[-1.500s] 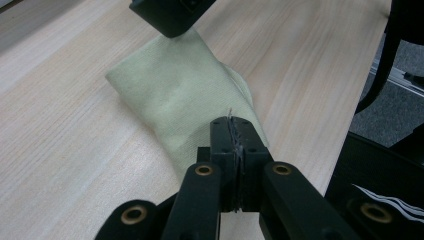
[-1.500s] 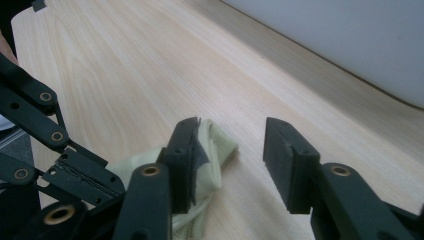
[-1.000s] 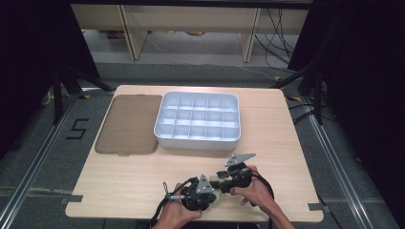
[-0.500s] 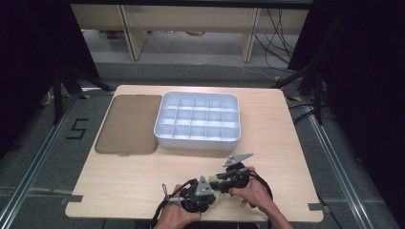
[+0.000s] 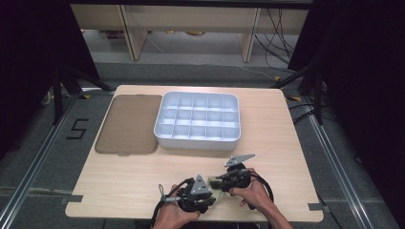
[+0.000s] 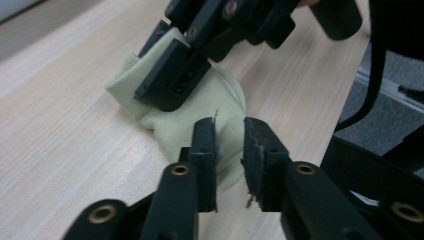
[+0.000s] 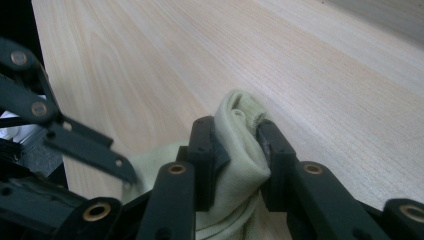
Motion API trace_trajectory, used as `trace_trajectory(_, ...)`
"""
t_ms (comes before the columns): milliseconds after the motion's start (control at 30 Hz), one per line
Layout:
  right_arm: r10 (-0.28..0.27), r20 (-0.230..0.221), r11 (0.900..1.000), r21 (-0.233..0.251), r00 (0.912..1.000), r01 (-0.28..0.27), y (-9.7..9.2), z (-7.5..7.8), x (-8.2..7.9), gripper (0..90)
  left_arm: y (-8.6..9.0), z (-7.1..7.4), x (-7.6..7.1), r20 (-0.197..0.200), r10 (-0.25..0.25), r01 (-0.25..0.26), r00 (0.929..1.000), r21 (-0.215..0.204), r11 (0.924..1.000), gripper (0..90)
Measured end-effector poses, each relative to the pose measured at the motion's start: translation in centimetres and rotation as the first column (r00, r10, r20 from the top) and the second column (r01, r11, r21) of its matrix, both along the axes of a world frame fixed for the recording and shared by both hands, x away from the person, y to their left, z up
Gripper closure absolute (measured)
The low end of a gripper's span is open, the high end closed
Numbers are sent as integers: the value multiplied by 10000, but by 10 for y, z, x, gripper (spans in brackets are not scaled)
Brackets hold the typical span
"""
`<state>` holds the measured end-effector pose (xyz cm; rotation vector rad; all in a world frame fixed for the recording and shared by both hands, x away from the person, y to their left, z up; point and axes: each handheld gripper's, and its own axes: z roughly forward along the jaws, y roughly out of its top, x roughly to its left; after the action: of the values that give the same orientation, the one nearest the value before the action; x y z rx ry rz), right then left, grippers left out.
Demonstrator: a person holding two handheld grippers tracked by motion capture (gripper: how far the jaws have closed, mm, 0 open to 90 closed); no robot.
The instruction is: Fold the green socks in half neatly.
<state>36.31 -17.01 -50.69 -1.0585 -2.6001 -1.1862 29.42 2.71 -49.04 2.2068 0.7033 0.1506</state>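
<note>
A pale yellow-green cloth (image 5: 218,194) lies crumpled on the table near its front edge, between both hands. My right gripper (image 7: 235,135) is shut on a raised fold of the cloth (image 7: 240,150); its jaws have just been closing on it. My left gripper (image 6: 230,135) stands open with a narrow gap, its jaws having just been opening. The cloth (image 6: 222,100) lies just beyond and under its tips, and the pads do not press on it. In the left gripper view the right gripper (image 6: 175,75) bears on the cloth's far end. From above, the left gripper (image 5: 205,193) and right gripper (image 5: 216,181) point at each other.
A white tray (image 5: 197,101) with several compartments stands at the back middle of the wooden table (image 5: 119,181). A flat brown lid (image 5: 128,124) lies to the tray's left. The table's front edge runs right under both hands.
</note>
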Motion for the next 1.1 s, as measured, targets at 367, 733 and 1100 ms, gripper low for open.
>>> trace_trajectory(367,1,417,9995,326,9991,-14,-3,10,-6,730,42,9,-8,-172,1102,-1114,9938,-1111,9875,491)
trace_trajectory(733,-104,1331,9983,588,9911,26,-13,29,-7,729,73,-3,-14,-538,1709,-1746,9838,-750,9818,361)
trace_trajectory(1100,-480,1881,9976,590,9810,375,-26,41,-2,728,88,-10,-22,-35,2516,-2516,9678,-107,9678,258)
